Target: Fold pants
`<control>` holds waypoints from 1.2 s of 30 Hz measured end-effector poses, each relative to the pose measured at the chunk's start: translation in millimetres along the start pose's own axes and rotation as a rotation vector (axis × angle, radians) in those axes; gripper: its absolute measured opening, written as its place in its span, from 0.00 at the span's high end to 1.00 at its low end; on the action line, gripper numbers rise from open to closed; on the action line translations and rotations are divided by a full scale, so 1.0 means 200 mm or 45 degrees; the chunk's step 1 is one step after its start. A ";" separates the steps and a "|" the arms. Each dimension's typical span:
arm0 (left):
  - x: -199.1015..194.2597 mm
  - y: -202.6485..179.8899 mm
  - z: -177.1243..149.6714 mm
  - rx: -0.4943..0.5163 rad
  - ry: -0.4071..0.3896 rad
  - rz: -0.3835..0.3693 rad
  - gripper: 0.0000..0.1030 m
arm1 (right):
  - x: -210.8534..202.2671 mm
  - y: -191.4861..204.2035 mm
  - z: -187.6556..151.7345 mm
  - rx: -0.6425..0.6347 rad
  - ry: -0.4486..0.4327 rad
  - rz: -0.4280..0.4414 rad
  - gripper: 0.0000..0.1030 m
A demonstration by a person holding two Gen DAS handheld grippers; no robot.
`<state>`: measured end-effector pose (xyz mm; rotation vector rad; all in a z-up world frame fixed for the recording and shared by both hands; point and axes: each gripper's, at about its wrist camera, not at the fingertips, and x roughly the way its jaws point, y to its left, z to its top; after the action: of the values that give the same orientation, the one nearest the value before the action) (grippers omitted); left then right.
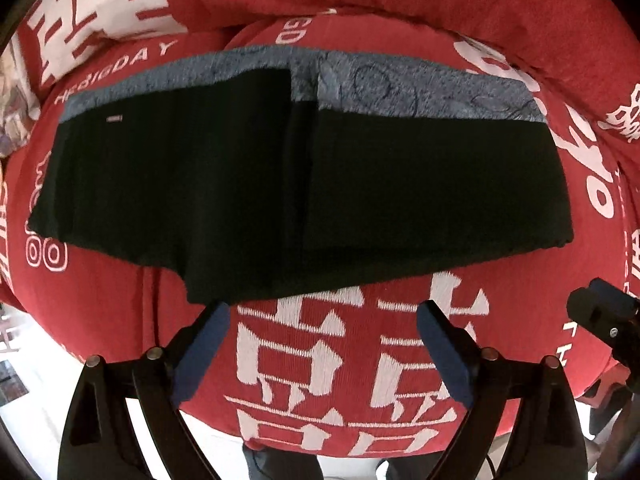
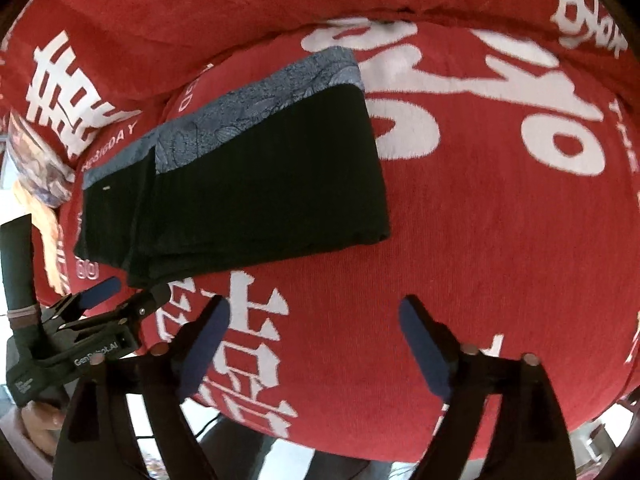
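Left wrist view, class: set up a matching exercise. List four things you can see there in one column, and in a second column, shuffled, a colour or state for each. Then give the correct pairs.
Column one:
1. pants
2. waistband
3. sofa cover
4. left gripper

Column two:
A. red with white lettering
B. open, nothing between its pads
C. black, folded and lying flat
D. grey-blue with a faint pattern

Pairs: 1-C, 2-D, 3-A, 4-B
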<state>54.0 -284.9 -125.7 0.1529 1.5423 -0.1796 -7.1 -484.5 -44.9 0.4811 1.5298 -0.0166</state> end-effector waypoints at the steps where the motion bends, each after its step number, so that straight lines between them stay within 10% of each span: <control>1: 0.01 0.01 -0.01 0.004 0.002 -0.003 0.08 | 0.01 0.01 0.00 -0.012 0.004 -0.013 0.01; 11: 0.07 0.32 -0.04 0.033 0.047 -0.054 0.08 | 0.13 0.31 -0.04 -0.014 0.084 -0.061 0.00; 26: 0.02 1.36 -0.03 -0.199 -0.017 0.026 0.08 | 0.43 1.32 -0.11 -0.197 0.171 -0.030 0.00; 36: 0.08 1.60 -0.07 -0.351 -0.035 -0.023 0.08 | 0.50 1.40 -0.07 -0.277 0.240 -0.112 0.00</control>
<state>108.1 30.2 -147.3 -0.0811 1.5256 0.0173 70.7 -198.0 -59.7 0.2468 1.7141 0.1293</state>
